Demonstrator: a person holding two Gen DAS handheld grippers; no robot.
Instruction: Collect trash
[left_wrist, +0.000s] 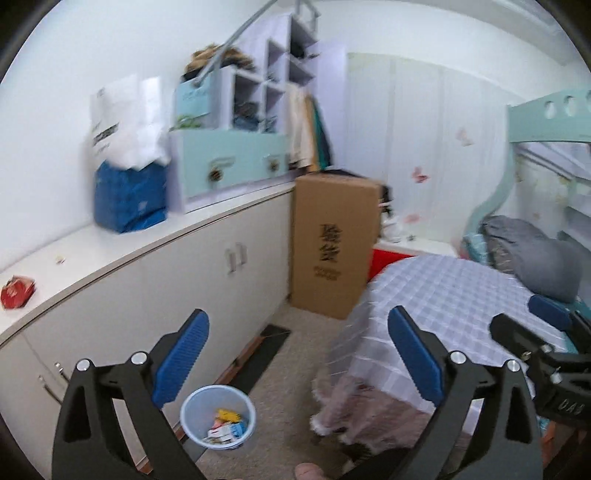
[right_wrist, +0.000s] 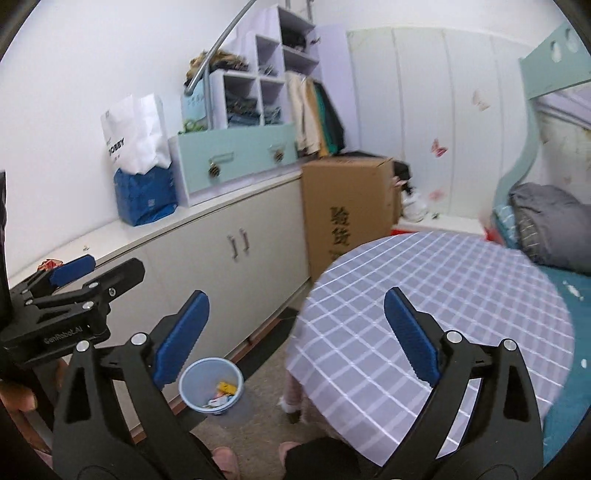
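A pale blue waste bin (left_wrist: 218, 416) (right_wrist: 211, 384) stands on the carpet by the cabinet, with several coloured wrappers inside. A crumpled red wrapper (left_wrist: 16, 291) (right_wrist: 48, 264) lies on the white cabinet top at the far left. My left gripper (left_wrist: 297, 360) hangs high above the floor, jaws wide open, nothing between them. My right gripper (right_wrist: 295, 339) is also open and empty, over the edge of the round table. Each gripper shows at the side of the other's view: the right gripper (left_wrist: 546, 332) and the left gripper (right_wrist: 74, 277).
A round table with a checked purple cloth (right_wrist: 443, 302) fills the right. A tall cardboard box (left_wrist: 334, 243) stands against the low cabinet (left_wrist: 184, 280). A blue pack (left_wrist: 129, 199), a white bag and a shelf unit sit on the cabinet top. Toes (right_wrist: 225, 458) show below.
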